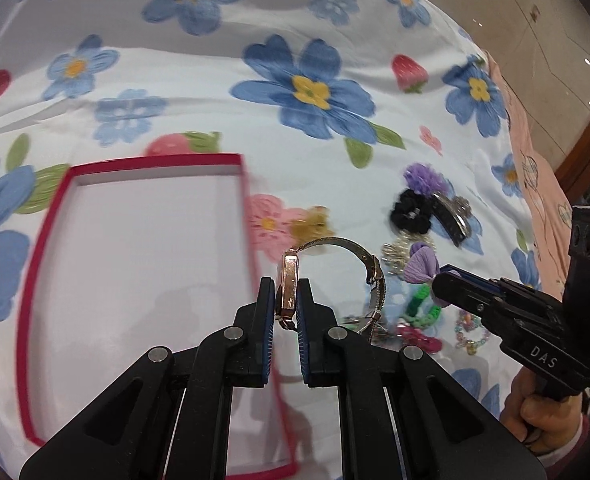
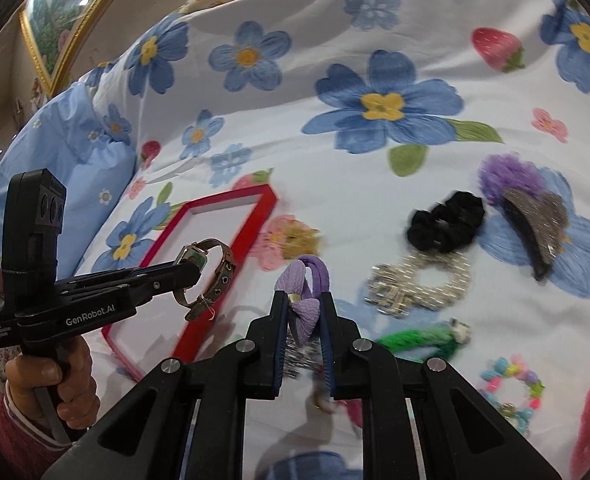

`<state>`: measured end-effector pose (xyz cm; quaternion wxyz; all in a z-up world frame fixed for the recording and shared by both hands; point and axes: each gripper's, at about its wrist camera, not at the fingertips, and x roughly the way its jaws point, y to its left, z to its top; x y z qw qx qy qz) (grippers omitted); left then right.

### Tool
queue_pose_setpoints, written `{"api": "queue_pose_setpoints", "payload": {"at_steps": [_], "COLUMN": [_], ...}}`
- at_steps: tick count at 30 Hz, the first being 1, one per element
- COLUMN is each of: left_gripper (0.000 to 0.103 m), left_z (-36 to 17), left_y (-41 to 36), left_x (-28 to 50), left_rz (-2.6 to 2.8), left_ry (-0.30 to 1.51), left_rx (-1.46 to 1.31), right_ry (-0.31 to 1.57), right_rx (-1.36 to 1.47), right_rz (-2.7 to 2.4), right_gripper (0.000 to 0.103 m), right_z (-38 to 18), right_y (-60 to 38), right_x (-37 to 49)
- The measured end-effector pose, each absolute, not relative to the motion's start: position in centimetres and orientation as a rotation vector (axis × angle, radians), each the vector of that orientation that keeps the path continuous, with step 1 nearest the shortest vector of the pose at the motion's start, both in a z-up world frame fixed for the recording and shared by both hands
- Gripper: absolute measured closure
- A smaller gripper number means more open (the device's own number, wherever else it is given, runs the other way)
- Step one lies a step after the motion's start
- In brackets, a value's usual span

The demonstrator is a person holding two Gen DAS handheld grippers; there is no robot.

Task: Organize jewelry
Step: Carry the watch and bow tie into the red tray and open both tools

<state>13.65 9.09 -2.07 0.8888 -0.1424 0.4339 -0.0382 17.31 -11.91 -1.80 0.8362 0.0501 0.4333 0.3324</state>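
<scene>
Above red tray point(image 1: 41, 280), watch point(image 1: 289, 288) edge-on, upright, between left fingers point(image 1: 265, 300)

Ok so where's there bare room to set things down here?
The red box is empty inside, all white floor. The bedspread beyond the box is bare too. It is crowded right of the box: black scrunchie, silver hair clip, beaded ring, green tie, bead bracelet.
</scene>
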Motion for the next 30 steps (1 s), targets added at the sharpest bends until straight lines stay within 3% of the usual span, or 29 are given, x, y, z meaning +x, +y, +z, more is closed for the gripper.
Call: {"api": "queue_pose_setpoints", "payload": {"at_steps": [17, 30], "left_gripper": [0.094, 0.094], "left_z": [-2.9, -6.9], "left_y": [18.8, 24.0], "left_x": [12.9, 17.4], "left_rz": [0.092, 0.167], "left_ry": [0.914, 1.006], "left_rx": [-0.294, -0.285], "right_ry": [0.937, 1.010], "right_rx": [0.055, -0.073], "right_rz": [0.863, 0.903], "right_gripper": [0.088, 0.088], "right_z": [-2.2, -5.5], "right_y": [-0.8, 7.4], "right_x": [18.7, 22.4]}}
